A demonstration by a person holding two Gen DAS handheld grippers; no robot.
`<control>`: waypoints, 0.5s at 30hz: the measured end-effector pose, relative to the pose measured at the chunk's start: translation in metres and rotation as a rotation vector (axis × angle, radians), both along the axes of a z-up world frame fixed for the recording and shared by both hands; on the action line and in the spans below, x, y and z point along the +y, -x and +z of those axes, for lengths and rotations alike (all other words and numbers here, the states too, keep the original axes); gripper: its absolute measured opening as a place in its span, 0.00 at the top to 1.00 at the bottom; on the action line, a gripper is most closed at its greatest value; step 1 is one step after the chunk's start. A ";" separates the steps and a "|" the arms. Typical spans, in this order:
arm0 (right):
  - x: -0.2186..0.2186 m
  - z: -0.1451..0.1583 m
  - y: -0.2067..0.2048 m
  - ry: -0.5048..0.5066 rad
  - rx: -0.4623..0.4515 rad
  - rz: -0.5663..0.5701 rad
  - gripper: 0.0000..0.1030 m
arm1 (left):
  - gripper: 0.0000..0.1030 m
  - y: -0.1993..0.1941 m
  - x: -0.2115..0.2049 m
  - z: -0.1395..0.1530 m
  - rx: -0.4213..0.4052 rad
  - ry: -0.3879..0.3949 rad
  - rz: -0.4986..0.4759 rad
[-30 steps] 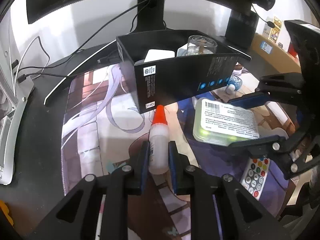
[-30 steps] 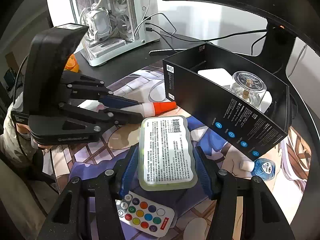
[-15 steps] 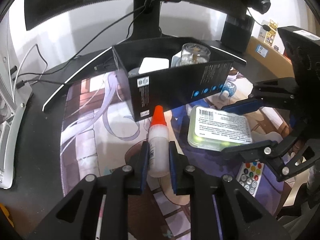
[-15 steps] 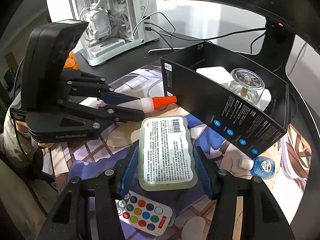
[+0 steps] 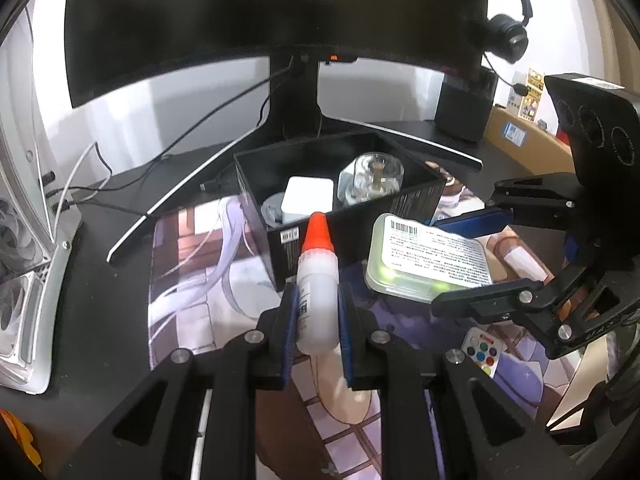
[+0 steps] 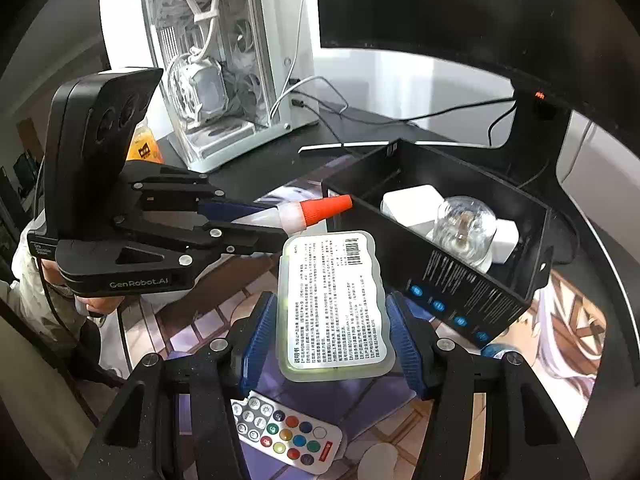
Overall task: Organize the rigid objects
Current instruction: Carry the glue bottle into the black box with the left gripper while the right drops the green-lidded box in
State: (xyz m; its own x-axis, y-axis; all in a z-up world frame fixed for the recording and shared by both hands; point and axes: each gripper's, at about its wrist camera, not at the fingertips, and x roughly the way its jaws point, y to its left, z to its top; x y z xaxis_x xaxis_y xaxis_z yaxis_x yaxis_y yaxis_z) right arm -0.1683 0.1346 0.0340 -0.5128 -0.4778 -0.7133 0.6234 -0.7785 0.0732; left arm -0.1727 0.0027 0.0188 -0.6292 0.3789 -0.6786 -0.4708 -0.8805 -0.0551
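Note:
My left gripper (image 5: 318,308) is shut on a white squeeze bottle with an orange cap (image 5: 316,284); in the right wrist view the bottle (image 6: 304,210) has its tip at the near wall of the black open box (image 6: 472,296). My right gripper (image 6: 332,332) is shut on a pale green flat case with a white label (image 6: 334,300), held in the air beside the box; it also shows in the left wrist view (image 5: 428,258). The box (image 5: 288,240) holds a glass dome (image 5: 372,176), a white block (image 5: 308,198) and a grey item.
A small remote with coloured buttons (image 6: 286,434) lies on the printed desk mat (image 5: 196,280) below the case. A monitor on its stand (image 5: 296,92) is behind the box. A white PC case (image 6: 228,60) stands at the left. Headphones (image 5: 508,32) hang at the back right.
Both grippers have risen with their loads. The box's inside now shows from above. The bottle's tip has come up level with the box's rim.

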 end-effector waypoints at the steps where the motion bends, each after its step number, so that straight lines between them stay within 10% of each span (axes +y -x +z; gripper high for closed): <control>1: 0.001 0.002 0.000 0.009 0.004 0.001 0.45 | 0.84 -0.001 0.000 0.002 0.006 -0.003 0.001; 15: 0.017 0.051 0.007 0.130 0.220 -0.114 0.45 | 0.84 0.022 -0.001 0.044 0.158 -0.120 0.052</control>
